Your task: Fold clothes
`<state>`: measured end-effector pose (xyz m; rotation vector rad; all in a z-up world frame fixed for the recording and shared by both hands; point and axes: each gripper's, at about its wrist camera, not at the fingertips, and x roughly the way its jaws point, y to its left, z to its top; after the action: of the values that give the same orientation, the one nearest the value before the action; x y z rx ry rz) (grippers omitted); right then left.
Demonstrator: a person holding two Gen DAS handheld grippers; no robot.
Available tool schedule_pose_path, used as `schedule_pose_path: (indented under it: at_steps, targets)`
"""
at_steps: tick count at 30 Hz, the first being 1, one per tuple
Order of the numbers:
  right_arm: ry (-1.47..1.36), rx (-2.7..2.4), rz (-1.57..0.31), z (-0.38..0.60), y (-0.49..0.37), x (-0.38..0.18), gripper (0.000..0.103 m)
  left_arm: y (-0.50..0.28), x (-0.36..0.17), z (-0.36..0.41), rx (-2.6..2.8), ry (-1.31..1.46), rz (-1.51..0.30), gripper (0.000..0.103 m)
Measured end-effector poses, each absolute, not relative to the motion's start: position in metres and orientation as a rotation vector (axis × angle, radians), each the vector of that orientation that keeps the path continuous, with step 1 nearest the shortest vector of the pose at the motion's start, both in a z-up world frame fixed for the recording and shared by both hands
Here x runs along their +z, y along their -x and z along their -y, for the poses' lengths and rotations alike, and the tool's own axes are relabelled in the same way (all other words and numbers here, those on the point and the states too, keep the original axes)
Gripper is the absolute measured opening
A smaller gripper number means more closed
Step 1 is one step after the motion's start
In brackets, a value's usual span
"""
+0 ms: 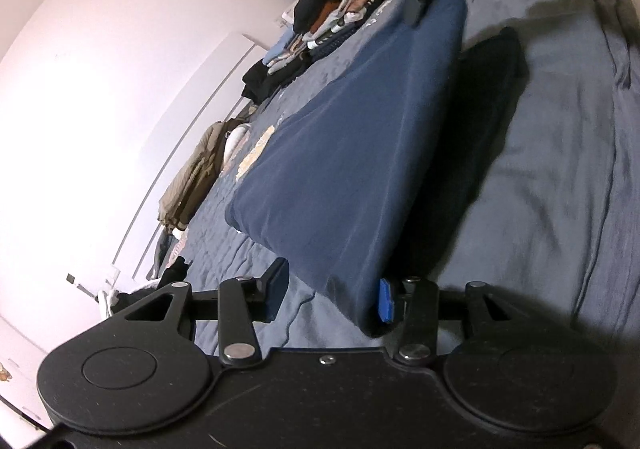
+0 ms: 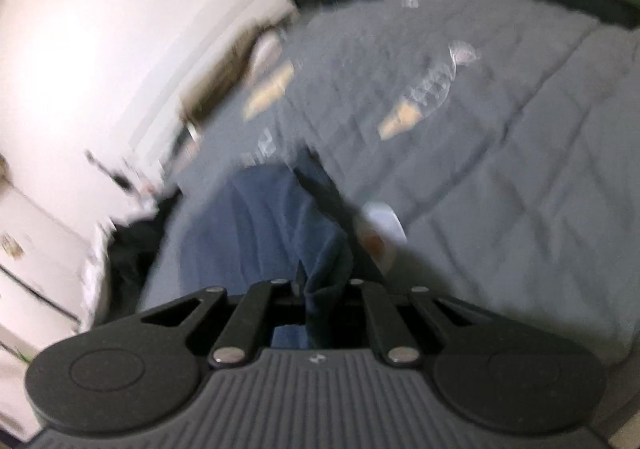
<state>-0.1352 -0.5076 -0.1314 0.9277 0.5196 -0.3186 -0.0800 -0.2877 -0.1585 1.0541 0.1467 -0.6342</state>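
Your right tool (image 2: pixel 316 289) is clamped on the navy cloth (image 1: pixel 344 153), which hangs smooth and taut above the bed (image 1: pixel 560 169). Your left tool (image 1: pixel 332 297) has one corner between its jaws; whether it grips cannot be told.

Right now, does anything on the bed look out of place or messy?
Mostly tidy: folded clothes sit stacked along the wall side. Only the navy garment is unsettled, stretched above the bedspread between the right gripper and the left gripper, mid-fold.
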Motion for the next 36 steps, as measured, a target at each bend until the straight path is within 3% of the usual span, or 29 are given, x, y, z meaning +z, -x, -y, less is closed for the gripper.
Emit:
schedule_pose_path:
  at_steps: [3,7,10,15,16,19,20,24,26,27,33,34,35,36]
  targets:
    - [-1.004,-0.326,-0.606,0.512,0.131,-0.155,0.007,0.078,-0.161,0.287,-0.634,-1.067,-0.156,0.045]
    - [-1.011,-0.314,-0.590,0.512,0.133,-0.150,0.008,0.076,-0.158,0.283,-0.633,-1.072,-0.161,0.045]
    - [-0.996,-0.309,-0.576,0.510,0.133,-0.147,0.008,0.078,-0.162,0.283,-0.615,-1.090,-0.142,0.053]
    - [-0.993,-0.291,-0.557,0.507,0.131,-0.137,0.009,0.081,-0.156,0.278,-0.638,-1.102,-0.142,0.053]
    - [-0.988,-0.276,-0.552,0.506,0.132,-0.134,0.009,0.080,-0.153,0.276,-0.642,-1.098,-0.151,0.050]
    - [-0.960,-0.236,-0.553,0.502,0.131,-0.129,0.009,0.077,-0.143,0.270,-0.696,-1.066,-0.204,0.012]
    - [-0.959,-0.237,-0.563,0.503,0.129,-0.130,0.009,0.076,-0.142,0.270,-0.704,-1.065,-0.213,0.012]
    - [-0.981,-0.252,-0.598,0.508,0.128,-0.136,0.009,0.073,-0.144,0.268,-0.703,-1.083,-0.227,0.017]
    - [-0.984,-0.258,-0.606,0.508,0.128,-0.138,0.009,0.076,-0.148,0.270,-0.689,-1.088,-0.236,0.033]
    - [-0.983,-0.261,-0.608,0.507,0.128,-0.139,0.009,0.079,-0.150,0.271,-0.689,-1.094,-0.231,0.035]
    - [-0.962,-0.247,-0.595,0.507,0.130,-0.129,0.009,0.089,-0.152,0.279,-0.713,-1.089,-0.167,0.036]
    - [-0.957,-0.242,-0.591,0.507,0.130,-0.128,0.009,0.088,-0.154,0.280,-0.716,-1.094,-0.167,0.034]
    - [-0.956,-0.241,-0.589,0.507,0.131,-0.128,0.009,0.086,-0.157,0.281,-0.722,-1.101,-0.170,0.018]
    - [-0.959,-0.245,-0.594,0.508,0.131,-0.130,0.009,0.084,-0.159,0.280,-0.725,-1.112,-0.181,0.009]
